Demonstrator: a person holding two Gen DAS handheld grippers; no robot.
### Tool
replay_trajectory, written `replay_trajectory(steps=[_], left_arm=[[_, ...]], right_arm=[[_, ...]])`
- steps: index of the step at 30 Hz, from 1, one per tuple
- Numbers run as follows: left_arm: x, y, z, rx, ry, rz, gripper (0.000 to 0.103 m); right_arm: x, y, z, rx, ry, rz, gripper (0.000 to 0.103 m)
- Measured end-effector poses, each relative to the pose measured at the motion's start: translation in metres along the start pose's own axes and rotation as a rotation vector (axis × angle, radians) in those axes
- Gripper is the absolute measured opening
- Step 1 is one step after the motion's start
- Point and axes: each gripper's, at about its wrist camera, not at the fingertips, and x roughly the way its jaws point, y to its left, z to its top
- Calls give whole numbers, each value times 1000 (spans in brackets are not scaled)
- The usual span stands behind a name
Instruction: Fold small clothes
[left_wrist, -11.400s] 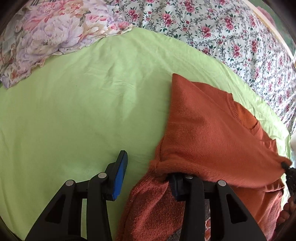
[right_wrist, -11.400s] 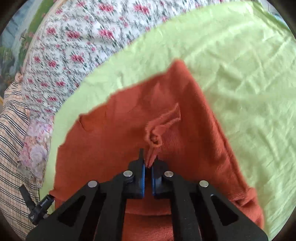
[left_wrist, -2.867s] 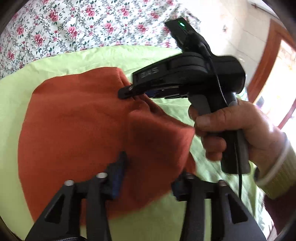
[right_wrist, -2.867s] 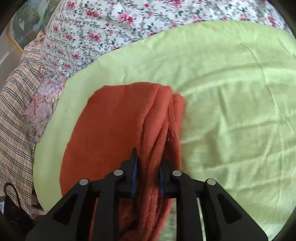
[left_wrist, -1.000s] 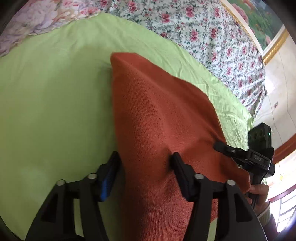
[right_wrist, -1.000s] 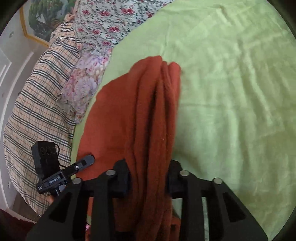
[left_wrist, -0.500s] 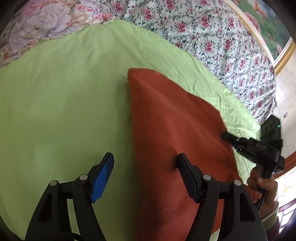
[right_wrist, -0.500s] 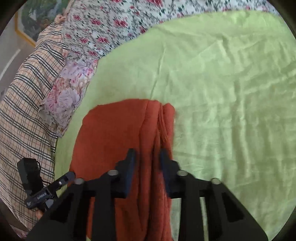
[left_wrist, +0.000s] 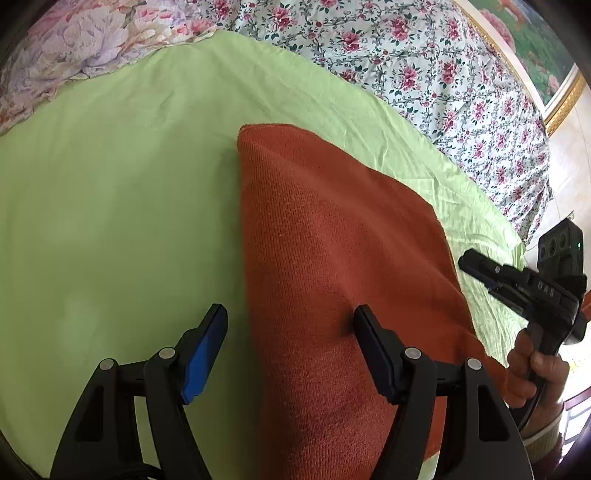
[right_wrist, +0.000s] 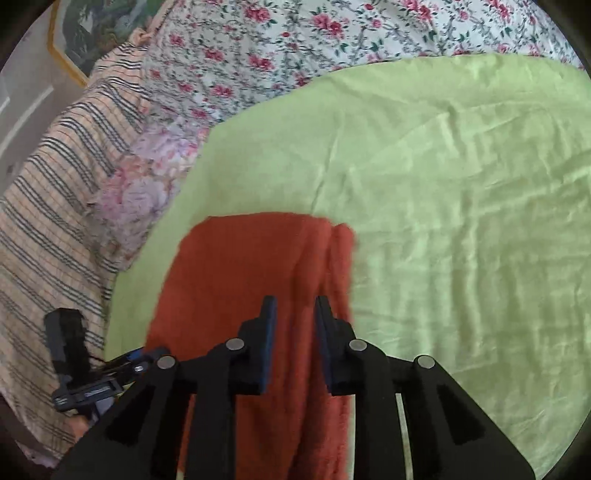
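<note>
Lying folded into a rough rectangle on the light green sheet (left_wrist: 110, 203), the rust-orange knit garment (left_wrist: 332, 258) served as the landmark for everything else; the left gripper (left_wrist: 288, 328) stood spread wide over its near left edge, one blue-padded finger (left_wrist: 205, 349) above bare sheet just left of the cloth, the other finger above the cloth itself, neither pressing, so nothing was grasped; the right gripper (right_wrist: 291, 306) hung over the garment's (right_wrist: 240, 277) thick right-hand fold with its jaws opening, a ridge of cloth seen in the narrow gap between them but the pads not clamped on it; in the left wrist view that same gripper (left_wrist: 476, 264) sat just off the garment's right edge, a hand (left_wrist: 532, 373) around its grip; beyond the garment lay a rose-print spread (left_wrist: 424, 74), and to its far left a striped plaid cloth (right_wrist: 55, 184).
</note>
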Motion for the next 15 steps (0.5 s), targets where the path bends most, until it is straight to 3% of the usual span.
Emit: replay_trajectory(steps=[4, 10, 12, 13, 15], left_arm=[[0, 0, 1, 0, 3, -5, 70], [5, 4, 2, -25, 13, -25, 71], [7, 4, 4, -40, 18, -34, 71], [8, 3, 6, -44, 20, -34, 70], [7, 0, 12, -38, 13, -32, 70]], right_arm=[[10, 0, -11, -14, 36, -94, 24], [18, -10, -12, 62, 41, -59, 24], [26, -15, -4, 79, 54, -17, 24], [28, -18, -1, 104, 166, 108, 23], [26, -21, 10, 141, 138, 155, 11]])
